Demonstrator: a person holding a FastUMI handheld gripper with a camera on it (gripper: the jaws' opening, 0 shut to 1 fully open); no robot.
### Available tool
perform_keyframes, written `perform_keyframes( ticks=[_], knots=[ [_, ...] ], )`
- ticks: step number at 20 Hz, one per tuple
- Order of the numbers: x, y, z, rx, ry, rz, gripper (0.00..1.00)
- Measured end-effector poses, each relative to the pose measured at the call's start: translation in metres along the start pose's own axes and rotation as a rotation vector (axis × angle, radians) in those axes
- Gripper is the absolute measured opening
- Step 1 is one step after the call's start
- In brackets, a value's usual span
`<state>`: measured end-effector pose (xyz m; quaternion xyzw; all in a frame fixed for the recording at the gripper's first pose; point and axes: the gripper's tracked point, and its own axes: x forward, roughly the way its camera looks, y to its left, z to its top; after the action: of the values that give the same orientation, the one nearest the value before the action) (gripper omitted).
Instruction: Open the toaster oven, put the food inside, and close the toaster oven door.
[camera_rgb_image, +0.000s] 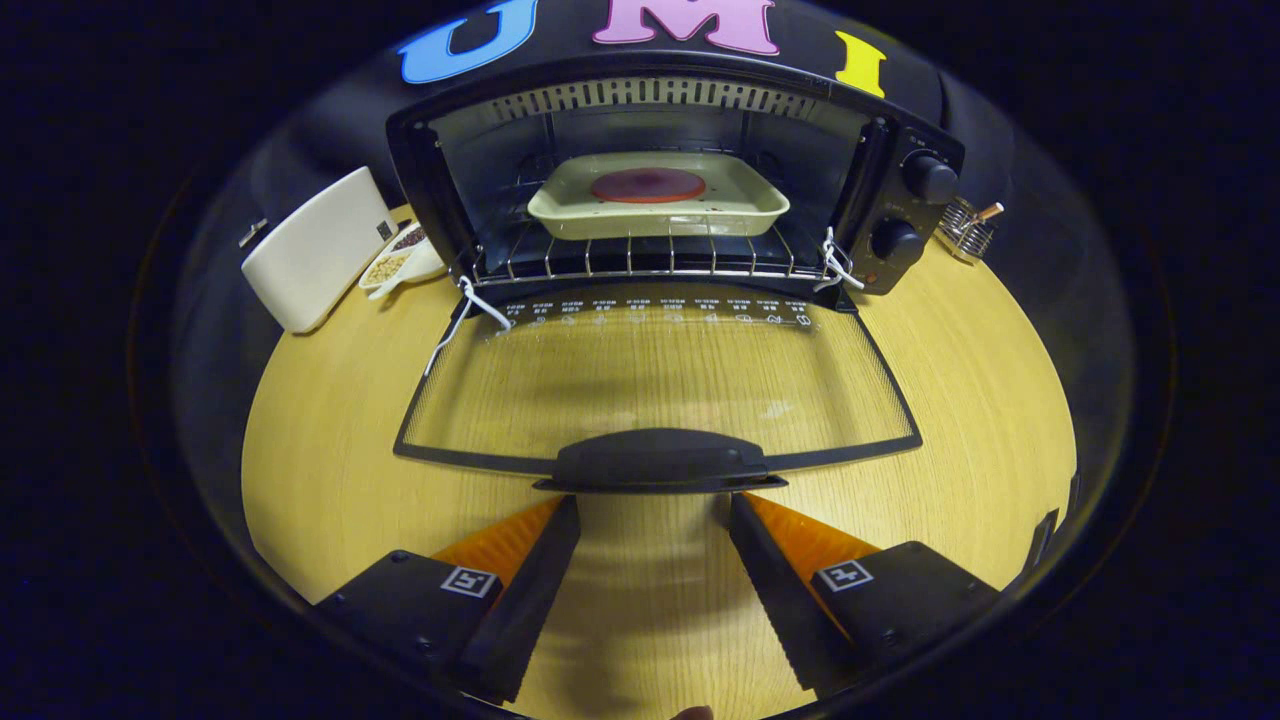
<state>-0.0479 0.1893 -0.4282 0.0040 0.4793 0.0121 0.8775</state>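
Wooden tabletop (330, 470): toaster oven (660, 180) with the tray (655, 200) of food on its rack. The glass door (655, 385) lies flat, stiff and hinged; take its handle (660, 460), just ahead of the spread, empty jaws of the gripper (655, 510).

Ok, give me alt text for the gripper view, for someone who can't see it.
A black toaster oven stands open, a cream tray holding a round red food on its wire rack. Its glass door lies flat on the wooden table; the open tool sits at the door handle.
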Motion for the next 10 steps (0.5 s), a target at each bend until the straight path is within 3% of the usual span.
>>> perform_keyframes(
  ticks=[10],
  knots=[
    [-0.036,0.002,0.022,0.006,-0.105,0.034,1.00]
  ],
)
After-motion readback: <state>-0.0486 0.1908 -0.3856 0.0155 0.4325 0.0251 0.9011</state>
